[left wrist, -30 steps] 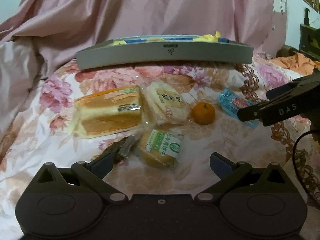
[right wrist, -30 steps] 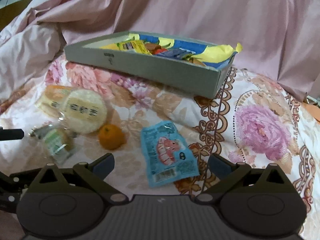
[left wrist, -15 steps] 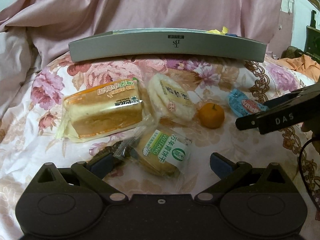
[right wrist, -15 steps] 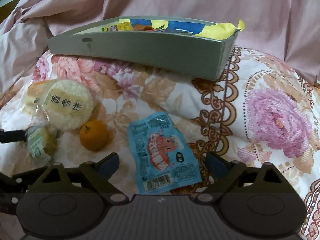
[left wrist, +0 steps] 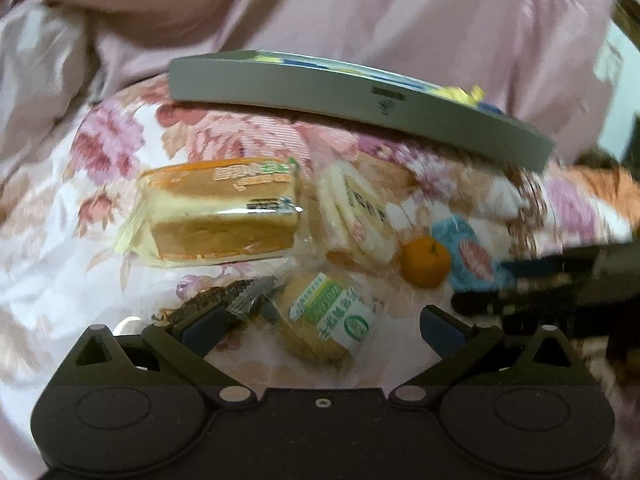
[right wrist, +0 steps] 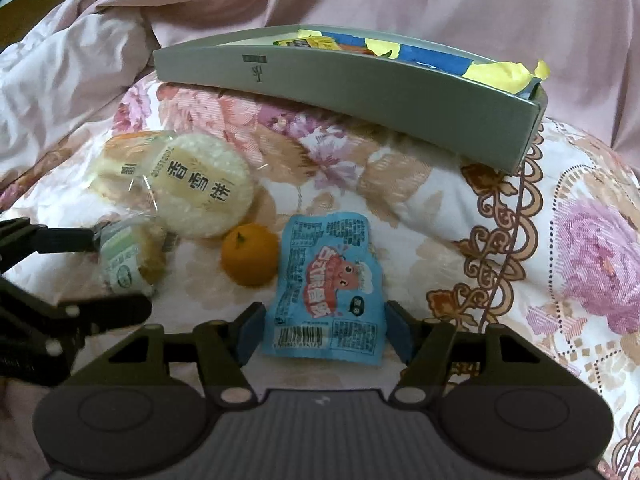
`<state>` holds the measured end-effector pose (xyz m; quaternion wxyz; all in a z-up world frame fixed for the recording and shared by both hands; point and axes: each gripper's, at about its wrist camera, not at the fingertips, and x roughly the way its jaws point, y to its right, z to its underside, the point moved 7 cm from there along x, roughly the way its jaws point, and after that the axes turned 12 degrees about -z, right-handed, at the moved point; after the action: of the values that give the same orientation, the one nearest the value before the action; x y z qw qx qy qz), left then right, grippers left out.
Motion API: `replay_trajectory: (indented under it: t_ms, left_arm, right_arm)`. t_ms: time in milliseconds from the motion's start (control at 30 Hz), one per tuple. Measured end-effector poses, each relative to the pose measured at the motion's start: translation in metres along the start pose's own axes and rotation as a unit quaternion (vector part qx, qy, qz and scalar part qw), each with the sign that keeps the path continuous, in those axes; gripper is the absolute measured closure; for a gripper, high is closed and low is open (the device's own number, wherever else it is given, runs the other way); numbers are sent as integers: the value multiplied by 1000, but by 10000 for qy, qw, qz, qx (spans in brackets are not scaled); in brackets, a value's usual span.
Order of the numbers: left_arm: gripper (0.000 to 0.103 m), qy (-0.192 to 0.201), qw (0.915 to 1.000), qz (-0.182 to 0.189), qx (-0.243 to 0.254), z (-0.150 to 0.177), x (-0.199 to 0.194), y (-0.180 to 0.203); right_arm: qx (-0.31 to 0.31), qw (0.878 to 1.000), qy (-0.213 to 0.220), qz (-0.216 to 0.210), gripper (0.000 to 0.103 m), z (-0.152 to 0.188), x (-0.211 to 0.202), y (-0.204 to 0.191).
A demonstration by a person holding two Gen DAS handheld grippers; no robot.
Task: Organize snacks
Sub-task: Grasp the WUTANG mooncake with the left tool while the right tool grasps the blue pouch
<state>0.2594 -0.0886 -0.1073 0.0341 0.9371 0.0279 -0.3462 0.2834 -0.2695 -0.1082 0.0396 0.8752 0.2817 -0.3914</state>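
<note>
Partly done: gray box [right wrist: 360, 92] holding packets; five snacks outside; right gripper [right wrist: 324, 330] spread around blue packet [right wrist: 328, 280]; left gripper [left wrist: 320, 324] spread around green-label cake [left wrist: 328, 316].

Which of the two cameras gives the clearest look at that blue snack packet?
The right wrist view. There the blue packet lies flat and sharp between the open fingers of the right gripper, with its cartoon and barcode showing. The left wrist view shows it blurred, off to the side beyond the orange.

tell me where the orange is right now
In the right wrist view the orange sits left of centre on the floral cloth, between the rice cracker and the blue packet.
</note>
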Motion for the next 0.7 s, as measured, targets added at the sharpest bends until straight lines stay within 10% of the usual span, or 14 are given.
replay_trajectory:
  t_ms: [333, 700]
  left_arm:
    - [6, -396, 9933, -857, -662, -14, 17, 10]
    - [44, -61, 9941, -904, -596, -1, 4, -8]
  right_arm:
    - [10, 10000, 30, 16, 34, 0, 0, 0]
    - [-57, 10000, 43, 1, 35, 0, -1, -1]
